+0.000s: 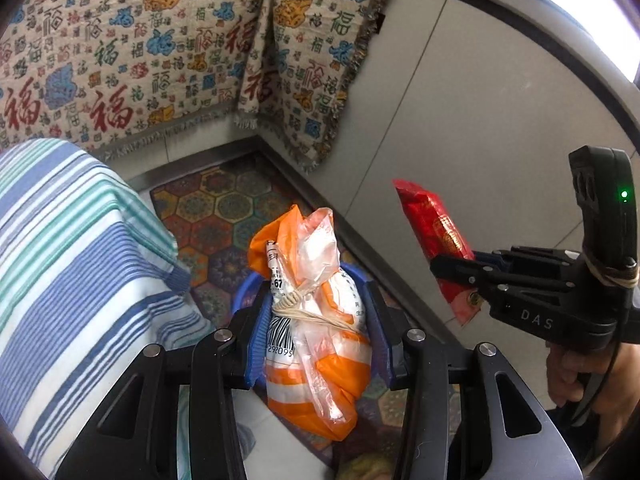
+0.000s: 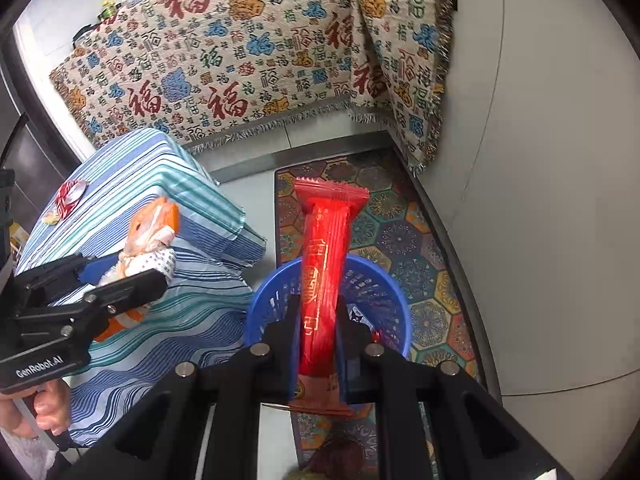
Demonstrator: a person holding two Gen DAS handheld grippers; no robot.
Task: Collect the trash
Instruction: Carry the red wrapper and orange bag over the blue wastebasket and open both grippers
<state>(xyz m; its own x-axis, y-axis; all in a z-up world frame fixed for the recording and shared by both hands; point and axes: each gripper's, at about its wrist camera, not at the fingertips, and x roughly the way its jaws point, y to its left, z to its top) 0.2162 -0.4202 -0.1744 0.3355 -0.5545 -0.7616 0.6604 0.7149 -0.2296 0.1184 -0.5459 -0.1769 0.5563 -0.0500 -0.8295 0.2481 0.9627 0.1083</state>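
We have both pieces of trash in the air, so the job now is a clean drop into the round blue plastic basket [image 2: 380, 292] sitting on the hexagon-patterned floor mat [image 2: 404, 216]. Let's bring each load over the basket's open mouth before letting go, low enough that nothing bounces off the rim.

The left hand-held gripper [image 1: 320, 324] is about half open, its blue pads pressed on either side of the knotted orange-and-white plastic bag [image 1: 316, 320], which is tied round the neck with pale string. From the left wrist view the bag hangs right above the basket's blue rim [image 1: 244, 292], so that one looks nearly lined up. It is bulky and soft, so we would open those jaws wide and let it fall straight.

The right hand-held gripper [image 2: 318, 320] is clamped as tight as it goes on the long red foil snack wrapper [image 2: 324, 256], gripping its lower part while the crimped end points away from us. In the right wrist view the wrapper lies across the basket's near rim. It is light and stiff, so we would tip it nose-down into the opening before releasing, or it may well flutter out onto the mat.

To the left, the blue-and-white striped cloth-covered counter [image 2: 192, 184] carries a small crumpled red-and-white wrapper [image 2: 68, 196] at its far end, likely the next pick.
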